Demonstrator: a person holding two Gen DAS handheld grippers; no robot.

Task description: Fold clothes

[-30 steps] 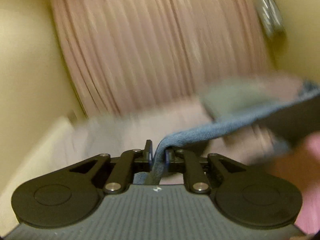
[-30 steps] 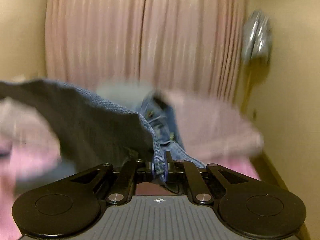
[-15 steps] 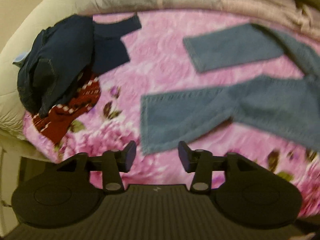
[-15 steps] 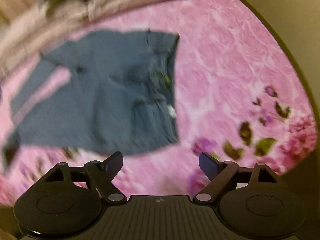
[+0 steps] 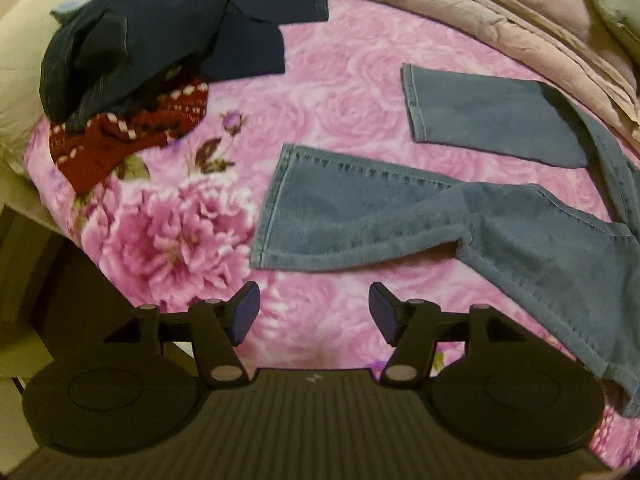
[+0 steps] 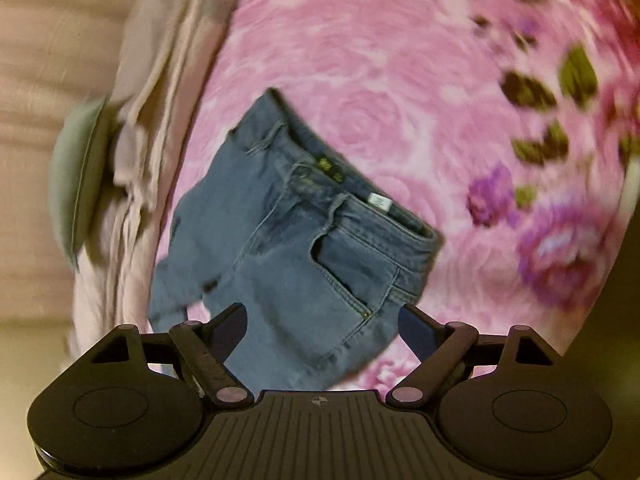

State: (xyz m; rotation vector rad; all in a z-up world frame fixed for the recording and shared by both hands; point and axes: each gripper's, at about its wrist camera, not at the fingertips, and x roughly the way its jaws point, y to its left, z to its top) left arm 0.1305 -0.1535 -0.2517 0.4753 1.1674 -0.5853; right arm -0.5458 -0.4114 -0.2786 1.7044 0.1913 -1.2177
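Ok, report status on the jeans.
Left gripper jaws just opening, empty. Right gripper open, empty. Jeans flat on bedspread, unfolded. Clothes pile clear.

Pink rose-print bedspread (image 5: 352, 92) over bed; crumpled beige quilt (image 5: 500, 12) along far edge, cream wall (image 5: 16, 52) far left. Warm, dim light.

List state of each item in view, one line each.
Jeans: released, spread flat on bedspread, unfolded, legs apart.
Dark clothes pile: heaped, unfolded.
Red knit: crumpled under pile.
Left gripper: jaws just opening, empty.
Right gripper: jaws open, empty.
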